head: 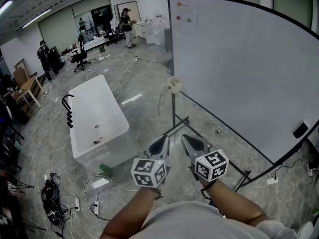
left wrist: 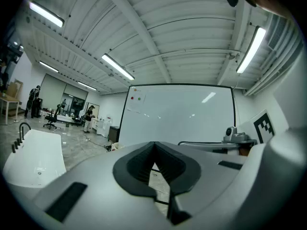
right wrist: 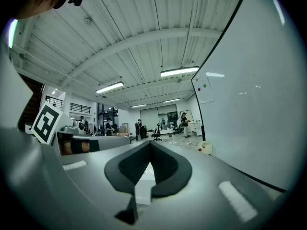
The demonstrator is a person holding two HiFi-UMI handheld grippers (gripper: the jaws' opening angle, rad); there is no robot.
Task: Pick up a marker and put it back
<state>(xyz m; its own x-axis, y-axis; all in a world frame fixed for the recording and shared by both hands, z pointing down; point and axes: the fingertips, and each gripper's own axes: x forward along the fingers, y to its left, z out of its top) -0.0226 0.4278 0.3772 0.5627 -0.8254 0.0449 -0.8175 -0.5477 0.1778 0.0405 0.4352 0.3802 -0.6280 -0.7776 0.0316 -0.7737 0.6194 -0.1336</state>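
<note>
**A:** How do the jaws stand?

**B:** The left gripper (left wrist: 153,143) has its dark ribbed pads pressed tip to tip, with nothing between them. The right gripper (right wrist: 149,143) is the same: closed all the way and empty. Both are held level, side by side, near each other but apart.

**A:** And the marker?

**B:** I can't pick one out; it is too small to tell. A small cream holder (head: 174,85) hangs at the left edge of the whiteboard (head: 239,73), but I can't see what is in it. A dark block (head: 300,129) sits low on the board's right side.

**A:** What is around, and what is in the way?

**B:** The board's black metal stand (head: 219,156) runs across the floor (head: 144,78) just ahead of the grippers. To the left is a white bathtub (head: 89,103) with a black tap (head: 67,111) at its near-left rim. Cables (head: 94,193) trail beside it. People (head: 45,59) stand far back.

**A:** And the surfaces?

**B:** The floor is glossy grey and marbled, and it mirrors the lights. The board is smooth white in a thin black frame, with coloured dots (head: 178,18) at its top left. The tub is glossy and rectangular with rounded corners. The gripper shells are smooth matt grey.
</note>
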